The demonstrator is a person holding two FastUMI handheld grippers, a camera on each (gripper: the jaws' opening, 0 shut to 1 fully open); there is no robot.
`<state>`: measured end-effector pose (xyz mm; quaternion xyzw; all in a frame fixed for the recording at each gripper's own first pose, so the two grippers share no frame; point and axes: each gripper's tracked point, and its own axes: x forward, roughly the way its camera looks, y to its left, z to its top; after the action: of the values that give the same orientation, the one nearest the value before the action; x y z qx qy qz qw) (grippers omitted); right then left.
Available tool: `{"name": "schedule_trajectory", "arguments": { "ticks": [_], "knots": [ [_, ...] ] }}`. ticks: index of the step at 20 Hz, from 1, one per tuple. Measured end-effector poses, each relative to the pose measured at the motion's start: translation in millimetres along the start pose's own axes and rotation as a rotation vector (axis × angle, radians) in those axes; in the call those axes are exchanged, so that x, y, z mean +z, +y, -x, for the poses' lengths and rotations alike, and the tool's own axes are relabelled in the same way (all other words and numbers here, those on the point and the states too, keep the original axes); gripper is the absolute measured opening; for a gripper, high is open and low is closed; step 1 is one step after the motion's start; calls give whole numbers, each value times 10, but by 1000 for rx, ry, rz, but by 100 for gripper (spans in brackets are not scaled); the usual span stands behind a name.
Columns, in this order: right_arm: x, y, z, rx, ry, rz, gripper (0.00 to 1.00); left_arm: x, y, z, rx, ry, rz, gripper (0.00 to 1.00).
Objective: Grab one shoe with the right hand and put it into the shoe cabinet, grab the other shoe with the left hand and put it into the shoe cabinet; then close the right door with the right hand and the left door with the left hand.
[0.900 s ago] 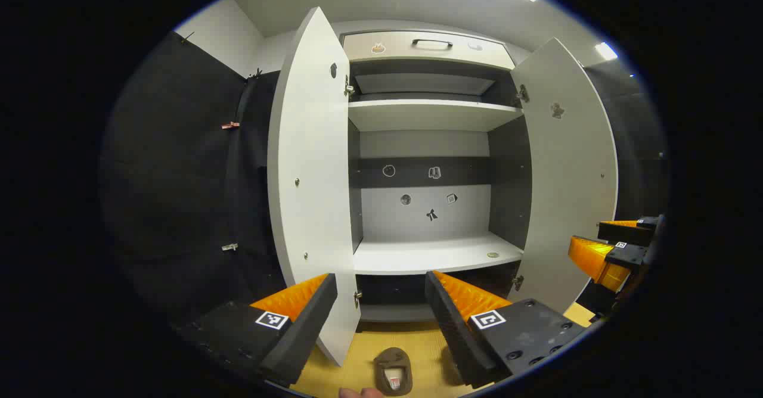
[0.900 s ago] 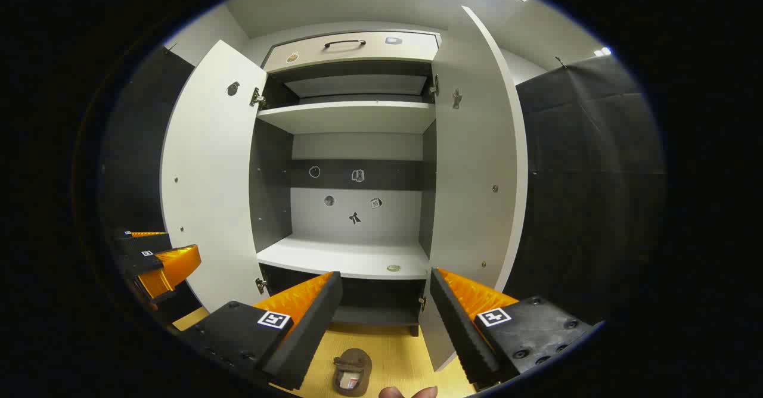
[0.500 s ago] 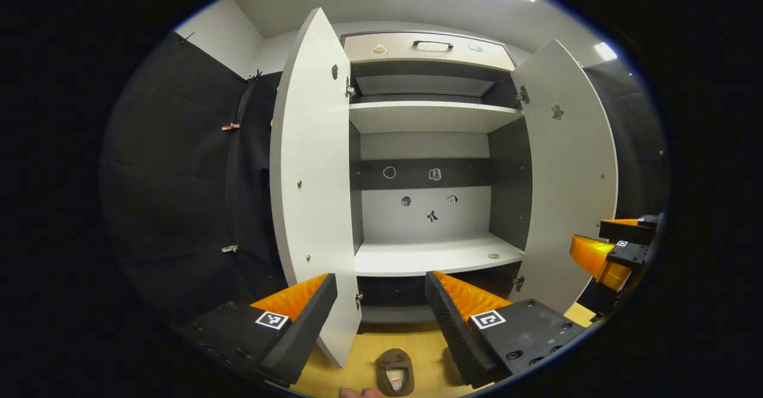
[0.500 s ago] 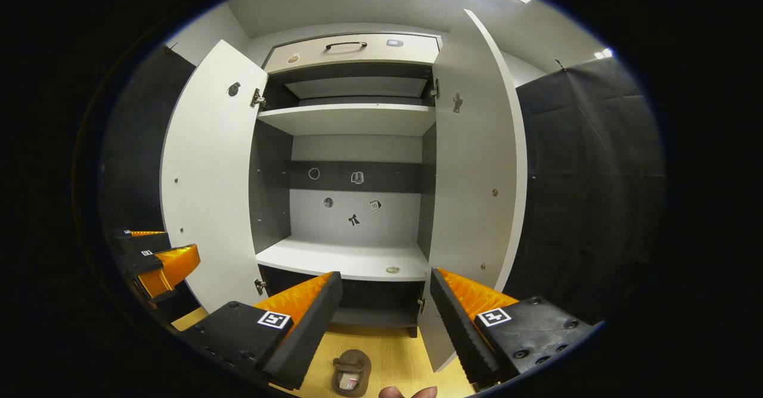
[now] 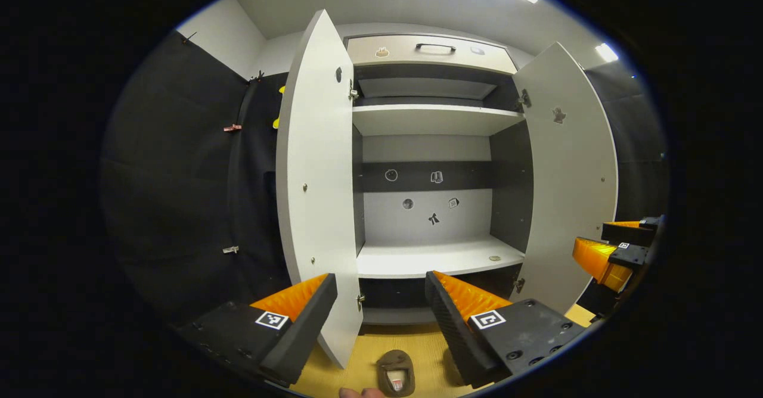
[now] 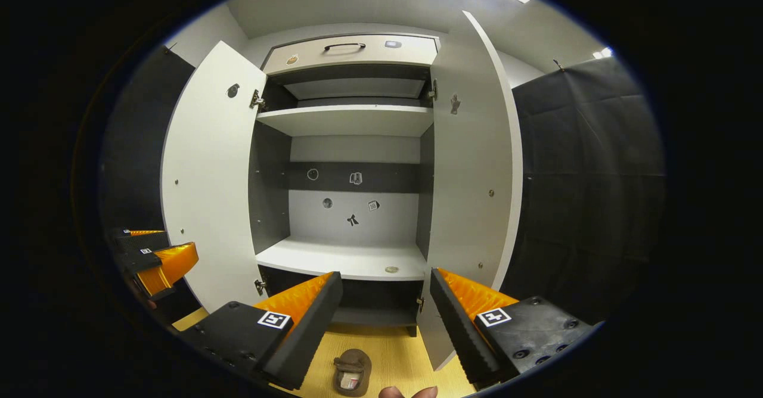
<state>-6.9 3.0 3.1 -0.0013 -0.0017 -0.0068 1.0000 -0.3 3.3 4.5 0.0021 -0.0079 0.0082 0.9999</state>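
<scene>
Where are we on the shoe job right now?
Nothing is done yet. Both cabinet doors, left and right, stand open, and the middle shelf holds no shoe. A brown shoe lies on the floor. The left tongs and right tongs are open and hold nothing. Left: place both shoes, close both doors.

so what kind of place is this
Likely a staged data-collection booth, not a home: a shoe cabinet with both doors open, black cloth hung as walls, and a lone shoe on the yellow floor.
</scene>
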Motion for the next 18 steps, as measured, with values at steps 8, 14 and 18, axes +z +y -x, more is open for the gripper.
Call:
{"name": "schedule_trajectory", "arguments": {
  "ticks": [8, 14, 18],
  "knots": [
    [-227, 155, -7, 43, 65, -8, 98, 0, 28, -5, 5, -8, 0, 95],
    [-1097, 492, 19, 137, 311, -51, 98, -53, 86, 52, 10, 2, 4, 95],
    [-1854, 680, 60, 172, 492, -81, 98, -100, 151, 71, 21, 18, 2, 95]
  ]
}}
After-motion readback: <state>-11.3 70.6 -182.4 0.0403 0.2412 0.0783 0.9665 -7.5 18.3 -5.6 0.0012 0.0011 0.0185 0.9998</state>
